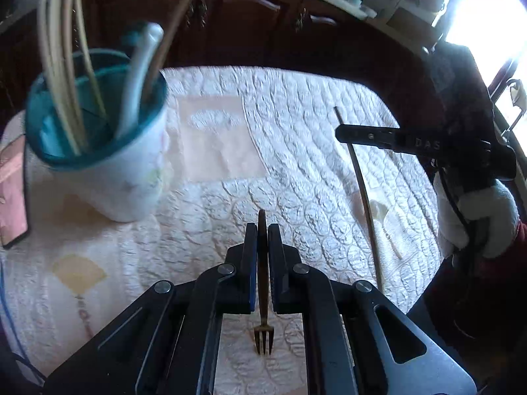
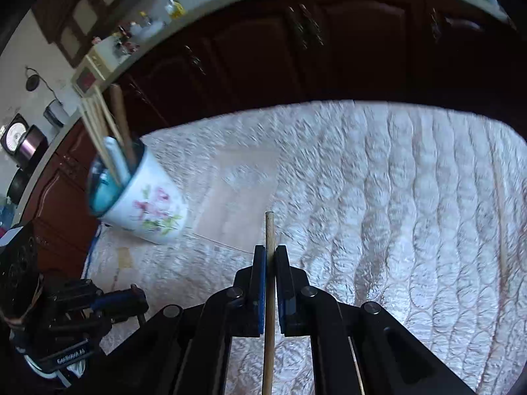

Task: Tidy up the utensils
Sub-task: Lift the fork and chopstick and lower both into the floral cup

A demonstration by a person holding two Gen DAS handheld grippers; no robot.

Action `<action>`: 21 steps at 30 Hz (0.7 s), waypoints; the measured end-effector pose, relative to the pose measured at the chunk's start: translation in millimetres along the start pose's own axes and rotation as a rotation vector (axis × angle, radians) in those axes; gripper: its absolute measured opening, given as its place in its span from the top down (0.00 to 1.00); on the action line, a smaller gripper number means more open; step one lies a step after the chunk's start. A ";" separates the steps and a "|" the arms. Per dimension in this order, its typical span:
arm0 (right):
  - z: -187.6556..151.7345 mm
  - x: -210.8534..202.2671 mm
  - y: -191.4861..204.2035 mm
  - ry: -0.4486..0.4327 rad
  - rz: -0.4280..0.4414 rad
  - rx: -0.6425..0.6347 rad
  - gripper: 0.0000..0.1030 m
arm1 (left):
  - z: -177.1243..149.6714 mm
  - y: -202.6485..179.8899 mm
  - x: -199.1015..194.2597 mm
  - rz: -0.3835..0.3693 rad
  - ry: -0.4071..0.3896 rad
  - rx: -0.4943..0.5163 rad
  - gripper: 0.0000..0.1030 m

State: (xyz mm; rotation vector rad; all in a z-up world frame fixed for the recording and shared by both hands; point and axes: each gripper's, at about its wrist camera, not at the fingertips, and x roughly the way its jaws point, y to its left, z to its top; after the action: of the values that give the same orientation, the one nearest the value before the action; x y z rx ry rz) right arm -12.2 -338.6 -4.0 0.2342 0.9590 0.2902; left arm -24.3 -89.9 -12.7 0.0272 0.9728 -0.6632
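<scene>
Dark wooden cabinets (image 2: 329, 52) run along the back, with a pale countertop (image 2: 108, 49) above them carrying bottles and clutter. Below that, a white quilted cloth (image 1: 296, 125) is spread over the surface, with a few peach patches stitched in.

So, the left hand-held gripper (image 1: 262, 230) is clamped shut on a small brass fork (image 1: 262, 296), held by the handle. Its tines hang out the back of the jaws toward 6 o'clock, and the handle tip pokes just past the fingertips. The fork is lifted clear of the cloth.

The right hand-held gripper (image 2: 270, 251) is closed on a wooden stick (image 2: 269, 296), probably a chopstick. It's pinched between the pads with its blunt end sticking out toward 12 o'clock. In the left wrist view the same gripper can be seen at 3 o'clock, held by a white-gloved hand (image 1: 477, 223), with the stick slanting down to the cloth.

A floral cup (image 2: 145, 204) with a teal inside stands at about 10 o'clock in both views, and pretty blurred in both. It's already stuffed with pale chopsticks (image 1: 62, 65), a white handle (image 1: 141, 75) and a brown wooden handle (image 2: 120, 121). Both grippers are well apart from it.

Another thin stick (image 2: 502, 256) is lying on the cloth at 3 o'clock in the right wrist view. Something pink (image 1: 11, 194) lies just beside the cup at 9 o'clock in the left view, but what it is can't be told.
</scene>
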 end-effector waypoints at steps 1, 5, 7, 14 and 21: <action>-0.4 -5.8 3.6 -0.014 0.008 -0.003 0.95 | 0.6 0.5 -5.0 0.002 -0.011 0.000 0.95; -3.2 -34.1 13.2 -0.056 0.025 -0.039 0.95 | 3.4 2.6 -15.6 0.015 -0.043 -0.008 0.95; -5.7 -44.1 18.6 -0.064 0.032 -0.053 0.95 | 4.6 4.7 -19.6 0.023 -0.053 -0.015 0.95; -1.8 -70.7 29.2 -0.118 0.048 -0.084 0.95 | 7.9 4.6 -33.9 0.039 -0.078 -0.001 0.95; 4.5 -77.1 39.5 -0.141 0.058 -0.097 0.95 | 9.0 8.9 -39.0 0.063 -0.092 -0.012 0.95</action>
State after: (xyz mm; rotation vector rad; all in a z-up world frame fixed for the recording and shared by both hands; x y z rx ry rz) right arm -55.6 -328.4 70.4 0.1911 0.7977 0.3680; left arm -27.7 -65.6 20.2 0.0160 0.8839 -0.5956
